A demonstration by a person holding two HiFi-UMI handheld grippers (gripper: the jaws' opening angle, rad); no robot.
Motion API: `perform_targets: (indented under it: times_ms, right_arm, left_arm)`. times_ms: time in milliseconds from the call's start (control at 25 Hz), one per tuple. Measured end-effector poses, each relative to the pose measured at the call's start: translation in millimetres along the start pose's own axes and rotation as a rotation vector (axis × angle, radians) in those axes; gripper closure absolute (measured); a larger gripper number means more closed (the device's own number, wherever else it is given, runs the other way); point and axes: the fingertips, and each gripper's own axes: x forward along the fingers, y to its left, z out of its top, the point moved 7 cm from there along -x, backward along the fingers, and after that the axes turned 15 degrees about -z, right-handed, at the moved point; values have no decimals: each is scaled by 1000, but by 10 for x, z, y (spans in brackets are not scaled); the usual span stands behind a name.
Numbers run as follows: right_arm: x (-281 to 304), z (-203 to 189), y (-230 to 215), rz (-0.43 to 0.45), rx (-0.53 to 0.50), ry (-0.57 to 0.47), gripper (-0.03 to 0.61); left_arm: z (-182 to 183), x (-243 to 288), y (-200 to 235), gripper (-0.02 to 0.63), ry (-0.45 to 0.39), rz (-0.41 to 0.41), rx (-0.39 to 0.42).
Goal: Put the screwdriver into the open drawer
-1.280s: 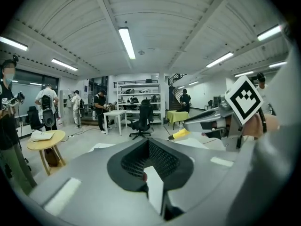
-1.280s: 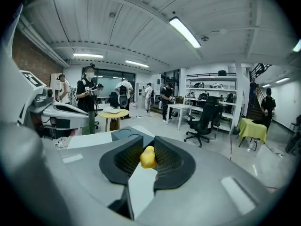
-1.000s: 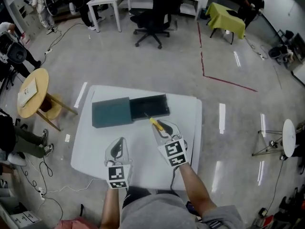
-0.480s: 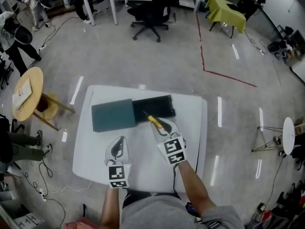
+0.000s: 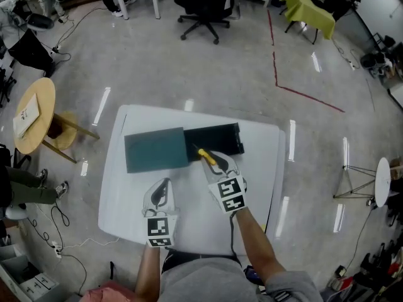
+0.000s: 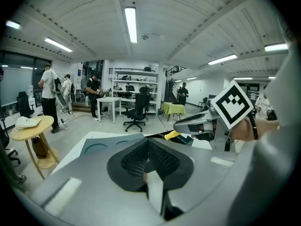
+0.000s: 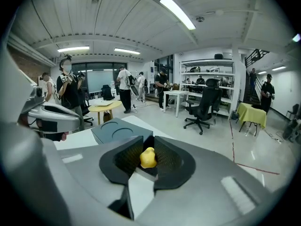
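At the far left a round wooden side table (image 5: 34,115) stands on the floor, apart from the white tabletop (image 5: 258,181). On the left half of the tabletop sits a dark teal cabinet (image 5: 156,150). Nearer the person, the left gripper (image 5: 165,182) hovers over bare tabletop, well short of the cabinet. Its fingers (image 6: 134,159) are clenched together with nothing between them. From the cabinet's right side the open black drawer (image 5: 217,140) sticks out towards the right. At the drawer's near edge is the screwdriver (image 5: 204,156). Its shaft slants up and left, and the tip overlaps the drawer's near left corner in the head view. The right gripper (image 5: 217,162) sits just right of it, fingers (image 7: 169,161) grasping the screwdriver by its yellow handle, which shows between the pads in the right gripper view.
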Motion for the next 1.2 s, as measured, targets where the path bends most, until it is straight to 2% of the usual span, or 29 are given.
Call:
perform_targets:
  times_ms: [720, 1200]
  right_arm:
    - [523, -118, 121, 18, 22, 45, 500]
    - [668, -200, 148, 28, 17, 77, 500]
  left_arm:
    - [-168, 281, 375, 601, 49, -4, -25]
    - [-238, 364, 501, 603, 60, 0, -53]
